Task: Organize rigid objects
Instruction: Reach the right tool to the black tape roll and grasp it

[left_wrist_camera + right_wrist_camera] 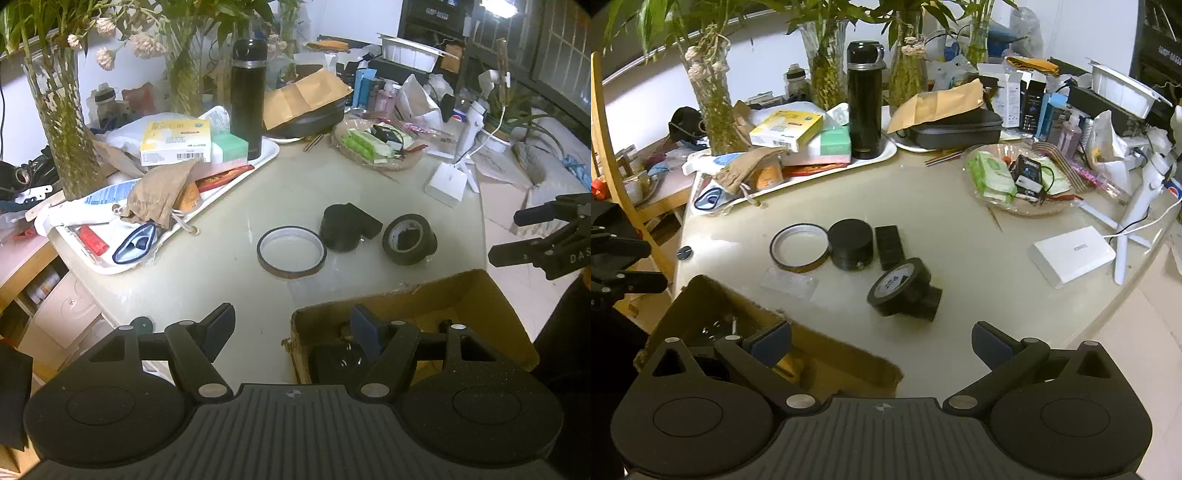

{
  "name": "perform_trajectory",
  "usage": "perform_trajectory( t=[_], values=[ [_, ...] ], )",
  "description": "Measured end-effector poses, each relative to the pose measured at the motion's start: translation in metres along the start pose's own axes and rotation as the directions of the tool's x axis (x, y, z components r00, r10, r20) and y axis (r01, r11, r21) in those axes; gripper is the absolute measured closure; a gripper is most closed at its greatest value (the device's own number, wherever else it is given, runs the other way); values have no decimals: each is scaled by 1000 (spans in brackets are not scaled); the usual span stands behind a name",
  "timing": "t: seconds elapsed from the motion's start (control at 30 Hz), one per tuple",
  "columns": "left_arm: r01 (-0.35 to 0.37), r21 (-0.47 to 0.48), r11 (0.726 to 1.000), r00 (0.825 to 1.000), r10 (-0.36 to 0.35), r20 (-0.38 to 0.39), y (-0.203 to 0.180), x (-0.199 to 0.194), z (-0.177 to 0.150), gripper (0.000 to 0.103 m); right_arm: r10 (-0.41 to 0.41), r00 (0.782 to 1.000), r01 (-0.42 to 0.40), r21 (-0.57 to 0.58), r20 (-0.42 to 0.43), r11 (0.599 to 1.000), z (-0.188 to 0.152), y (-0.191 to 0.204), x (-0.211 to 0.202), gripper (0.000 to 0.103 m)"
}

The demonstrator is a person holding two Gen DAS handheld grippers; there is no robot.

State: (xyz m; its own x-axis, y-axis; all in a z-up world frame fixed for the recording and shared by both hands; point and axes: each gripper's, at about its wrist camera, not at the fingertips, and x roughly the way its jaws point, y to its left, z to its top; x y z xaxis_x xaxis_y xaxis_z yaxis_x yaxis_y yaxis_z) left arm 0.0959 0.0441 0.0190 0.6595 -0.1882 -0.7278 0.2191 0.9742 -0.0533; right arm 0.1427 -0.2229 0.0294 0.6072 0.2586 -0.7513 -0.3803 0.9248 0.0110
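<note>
On the pale table lie a thin brown tape ring (291,253) (799,248), a black round container (338,229) (851,244), a small black block (367,223) (891,246) and a black tape roll resting on another black piece (408,239) (901,288). An open cardboard box (476,288) (713,295) stands at the near table edge with dark items inside. My left gripper (293,328) is open and empty, its right finger over the box. My right gripper (881,341) is open and empty, near the black tape roll, its left finger over the box.
A white tray (258,164) (879,155) holds boxes, a black thermos (247,99) (864,99) and pouches. Vases with plants stand behind it. A basket of packets (373,147) (1015,181), a white box (447,182) (1071,254) and a white stand (1137,206) sit at the right.
</note>
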Motion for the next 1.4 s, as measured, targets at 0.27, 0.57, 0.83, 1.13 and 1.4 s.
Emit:
perform_trajectory(
  t=[0.27, 0.57, 0.83, 1.13, 1.4],
  values=[
    [9, -3, 1000, 1000, -9, 9, 3, 7, 6, 34, -28, 1000, 28, -22, -10, 999, 10, -10, 11, 0],
    [28, 9, 1000, 1000, -28, 9, 3, 12, 10, 34, -25, 999, 22, -67, -34, 997, 21, -15, 33, 1],
    [40, 13, 999, 999, -40, 6, 2, 15, 10, 34, -48, 998, 39, -164, -50, 986, 31, -16, 55, 4],
    [49, -4, 999, 999, -49, 7, 6, 17, 11, 34, -40, 994, 7, -308, -99, 951, 38, -9, 85, 8],
    [60, -34, 998, 998, -60, 0, 12, 21, 11, 34, -64, 988, -4, -429, -143, 903, 40, 5, 113, 13]
  ],
)
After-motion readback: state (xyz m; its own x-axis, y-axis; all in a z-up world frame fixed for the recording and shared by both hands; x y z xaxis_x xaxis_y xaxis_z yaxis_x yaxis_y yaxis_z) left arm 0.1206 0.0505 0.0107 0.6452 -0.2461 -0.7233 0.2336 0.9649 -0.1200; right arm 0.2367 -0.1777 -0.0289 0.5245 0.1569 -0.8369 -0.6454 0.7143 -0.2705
